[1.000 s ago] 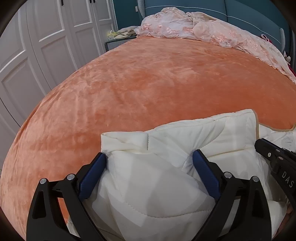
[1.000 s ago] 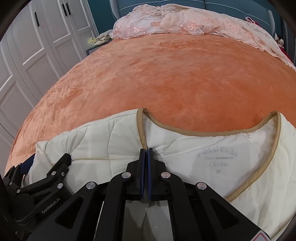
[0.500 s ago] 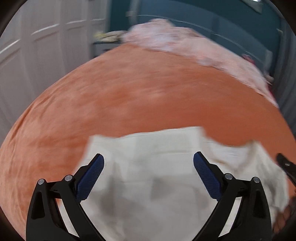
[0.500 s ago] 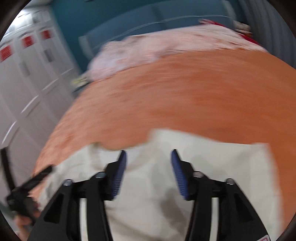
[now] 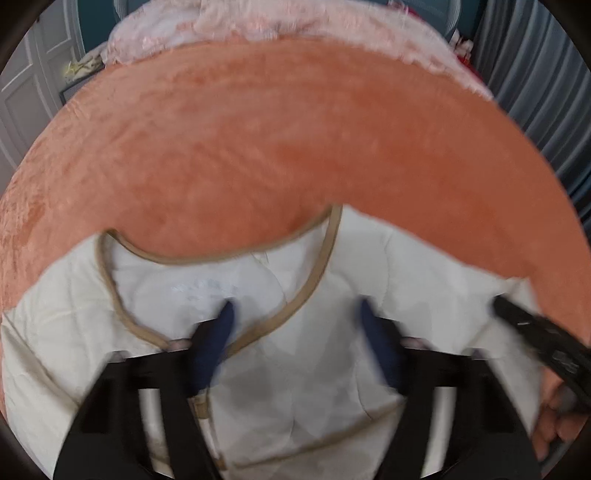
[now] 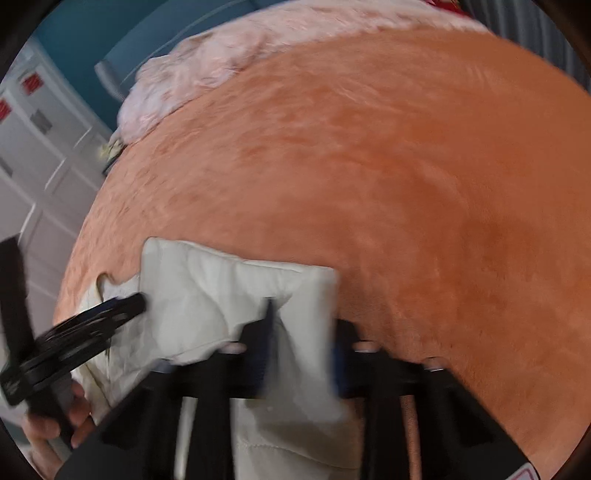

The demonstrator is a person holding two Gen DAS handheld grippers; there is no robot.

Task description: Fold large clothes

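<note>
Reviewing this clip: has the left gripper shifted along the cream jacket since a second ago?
Yes. The left gripper has moved rightward along the cream jacket, from the folded shoulder end to the tan-trimmed neckline; its jaws are closing.

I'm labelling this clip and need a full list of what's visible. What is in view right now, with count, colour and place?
quilted jacket: one, cream with tan trim, near edge of the bed, under both grippers
bed cover: one, orange plush, over the whole bed
lace fabric: one heap, pale pink, far end of the bed
headboard: one, teal, behind the lace
wardrobe doors: several, white, left of the bed
curtain: one, grey-blue, right of the bed
left gripper: black with blue pads, jaws closing over the neckline, fabric between them
right gripper: black with blue pads, jaws closing, a fold of the jacket between them
hand: one, holding the left gripper's handle
</note>
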